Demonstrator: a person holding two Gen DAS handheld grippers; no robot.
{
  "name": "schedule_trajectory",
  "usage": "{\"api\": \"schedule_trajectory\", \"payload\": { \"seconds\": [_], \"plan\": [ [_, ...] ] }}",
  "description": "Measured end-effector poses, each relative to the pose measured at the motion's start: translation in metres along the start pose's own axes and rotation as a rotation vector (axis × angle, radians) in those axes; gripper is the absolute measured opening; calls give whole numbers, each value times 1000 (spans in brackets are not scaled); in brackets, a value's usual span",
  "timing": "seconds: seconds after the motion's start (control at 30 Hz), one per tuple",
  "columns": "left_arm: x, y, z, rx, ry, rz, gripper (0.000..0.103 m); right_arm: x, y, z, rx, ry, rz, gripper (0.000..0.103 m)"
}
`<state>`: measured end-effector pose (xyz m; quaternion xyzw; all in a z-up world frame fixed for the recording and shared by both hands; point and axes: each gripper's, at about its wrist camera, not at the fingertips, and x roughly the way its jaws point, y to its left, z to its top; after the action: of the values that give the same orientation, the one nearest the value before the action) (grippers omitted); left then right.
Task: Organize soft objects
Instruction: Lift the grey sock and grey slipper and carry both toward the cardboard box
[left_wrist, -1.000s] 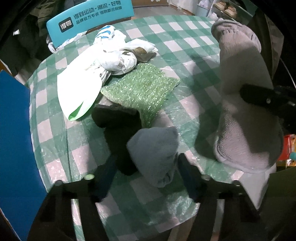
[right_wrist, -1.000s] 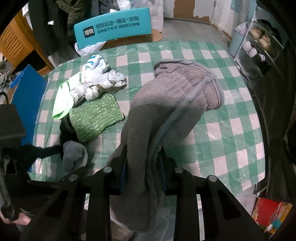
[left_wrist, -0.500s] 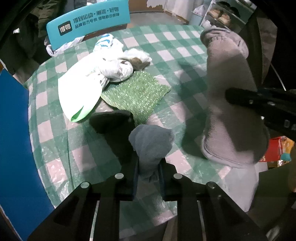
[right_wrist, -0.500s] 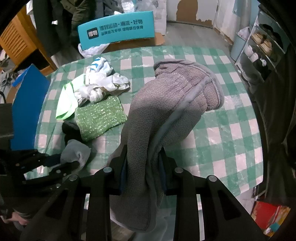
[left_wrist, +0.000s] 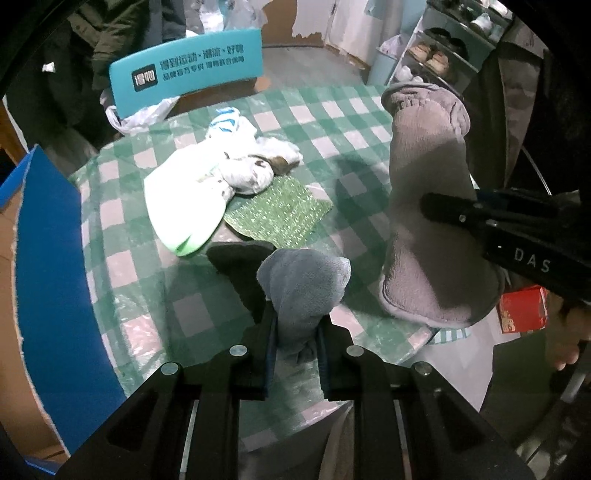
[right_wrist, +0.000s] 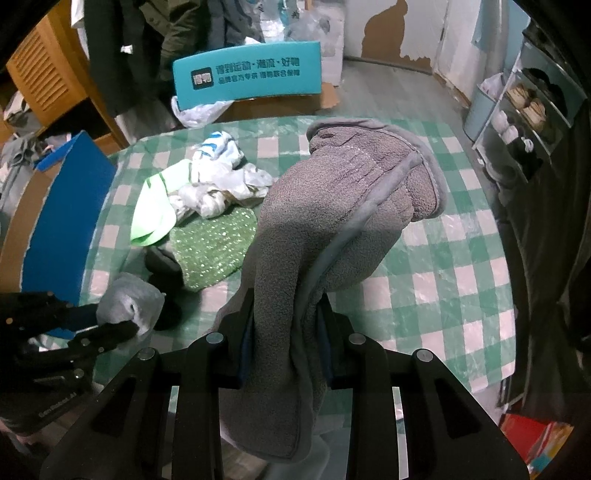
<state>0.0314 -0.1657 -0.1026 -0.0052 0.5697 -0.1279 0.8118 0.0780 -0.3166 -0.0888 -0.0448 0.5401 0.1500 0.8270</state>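
Left wrist view: left tongs (left_wrist: 295, 328) clench a grey sock (left_wrist: 301, 280) above the table (left_wrist: 354, 147); right tongs (right_wrist: 284, 336) grip a fleece slipper (right_wrist: 332, 221), whose drooping weight could slip free.

Both cameras ride on the hand-held grippers and look steeply down, close over a round table with a green-and-white checked plastic cloth (left_wrist: 332, 114). The left wrist view sits nearer the table's left edge; the right wrist view looks from further right. They share the tabletop's middle — a sparkly green knitted cloth (left_wrist: 277, 218) (right_wrist: 210, 254) — and the teal printed cardboard panel (left_wrist: 188, 70) (right_wrist: 251, 74) beyond.
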Motion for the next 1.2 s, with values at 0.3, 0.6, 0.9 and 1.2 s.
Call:
{"api": "schedule_trajectory", "payload": {
  "seconds": [0.3,0.6,0.9,1.2],
  "plan": [
    [-23,11,4,-1,-56,23,19,-13,16,6,-40,-30,12,27],
    [-44,24,6,-8,-106,51,19,-29,36,15,-82,-63,33,27],
    [-63,42,6,-36,-147,64,19,-40,59,23,-126,-83,57,27],
    [-80,67,3,-70,-184,93,19,-42,84,33,-164,-84,81,27]
  ]
}}
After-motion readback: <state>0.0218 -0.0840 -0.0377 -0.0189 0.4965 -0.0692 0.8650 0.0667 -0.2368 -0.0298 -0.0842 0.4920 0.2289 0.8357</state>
